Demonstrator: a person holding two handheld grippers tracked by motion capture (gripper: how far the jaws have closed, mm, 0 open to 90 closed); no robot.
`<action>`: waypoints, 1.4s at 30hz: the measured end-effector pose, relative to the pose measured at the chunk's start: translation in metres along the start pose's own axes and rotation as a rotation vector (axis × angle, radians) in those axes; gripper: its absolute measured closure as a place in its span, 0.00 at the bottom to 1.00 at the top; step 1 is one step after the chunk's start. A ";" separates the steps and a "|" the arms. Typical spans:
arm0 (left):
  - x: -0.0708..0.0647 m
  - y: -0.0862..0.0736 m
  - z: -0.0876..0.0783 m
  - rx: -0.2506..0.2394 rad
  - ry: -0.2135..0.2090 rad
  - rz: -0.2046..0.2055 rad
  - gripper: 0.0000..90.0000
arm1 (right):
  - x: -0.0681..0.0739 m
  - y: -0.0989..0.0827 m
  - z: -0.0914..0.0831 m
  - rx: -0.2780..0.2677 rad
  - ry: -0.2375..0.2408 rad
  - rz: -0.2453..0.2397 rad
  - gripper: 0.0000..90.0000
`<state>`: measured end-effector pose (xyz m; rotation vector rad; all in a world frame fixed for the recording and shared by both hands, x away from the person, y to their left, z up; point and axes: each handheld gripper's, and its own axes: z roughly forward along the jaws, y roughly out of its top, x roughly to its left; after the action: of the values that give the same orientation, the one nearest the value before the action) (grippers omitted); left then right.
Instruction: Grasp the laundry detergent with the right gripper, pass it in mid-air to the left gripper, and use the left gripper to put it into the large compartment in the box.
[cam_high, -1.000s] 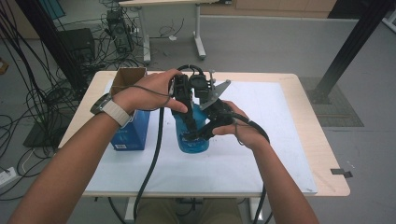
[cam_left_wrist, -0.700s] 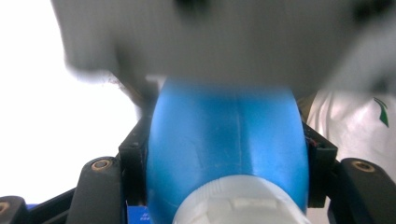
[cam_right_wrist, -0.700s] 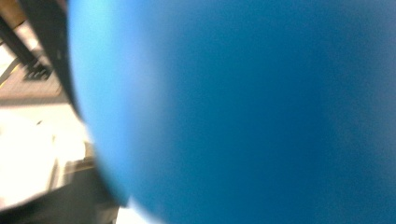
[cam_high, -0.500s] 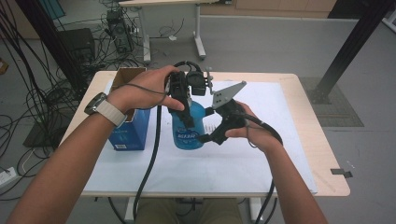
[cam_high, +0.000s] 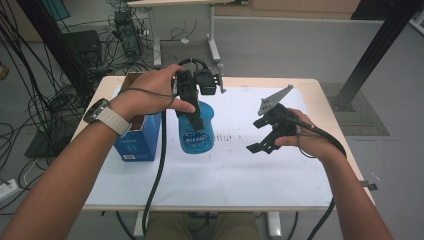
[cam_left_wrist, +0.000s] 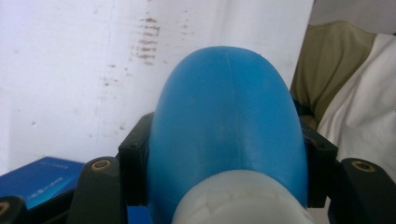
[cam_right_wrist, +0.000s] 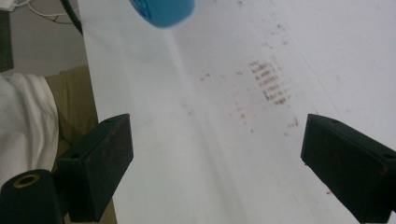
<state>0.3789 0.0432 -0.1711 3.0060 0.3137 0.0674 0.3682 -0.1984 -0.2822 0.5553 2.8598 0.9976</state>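
Desk (cam_high: 320, 90) of pale wood, carrying a white paper sheet (cam_high: 240, 165), is lying under the high view, and on that sheet a translucent blue plastic bottle (cam_high: 196, 131) with white lettering is standing upright just beside a dark blue cardboard box (cam_high: 137, 140) at its left. The left gripper (cam_high: 192, 112) is coming down from above and is clenching the bottle at its upper part, the person's left hand (cam_high: 152, 92) wrapping the tool. The right gripper (cam_high: 260, 145) is hanging well apart from the bottle to its right, above the sheet, with its jaws spread and nothing between them; they have just been opening. In the left gripper view, the blue bottle (cam_left_wrist: 229, 126) is sitting between the two black jaws, its rounded body pressing against both pads and its whitish neck (cam_left_wrist: 243, 198) lying nearest the camera, while a corner of the blue box (cam_left_wrist: 39, 179) is showing at the lower left. In the right gripper view, the right gripper (cam_right_wrist: 217, 149) is standing wide and released over the faintly stained white sheet (cam_right_wrist: 224, 107), and an edge of the blue bottle (cam_right_wrist: 161, 11) is showing at the top.
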 end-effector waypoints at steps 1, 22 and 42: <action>0.000 0.000 -0.001 0.004 0.006 -0.006 0.42 | -0.002 -0.002 -0.003 0.013 -0.008 0.014 0.10; 0.013 0.003 -0.029 0.030 0.109 -0.320 0.42 | -0.021 -0.020 -0.039 0.172 -0.132 0.137 0.09; 0.021 0.003 -0.078 0.020 0.171 -0.557 0.42 | -0.021 -0.024 -0.043 0.279 -0.167 0.126 0.10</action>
<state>0.3953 0.0531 -0.0927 2.8145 1.1527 0.2673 0.3730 -0.2486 -0.2645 0.8062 2.8571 0.5354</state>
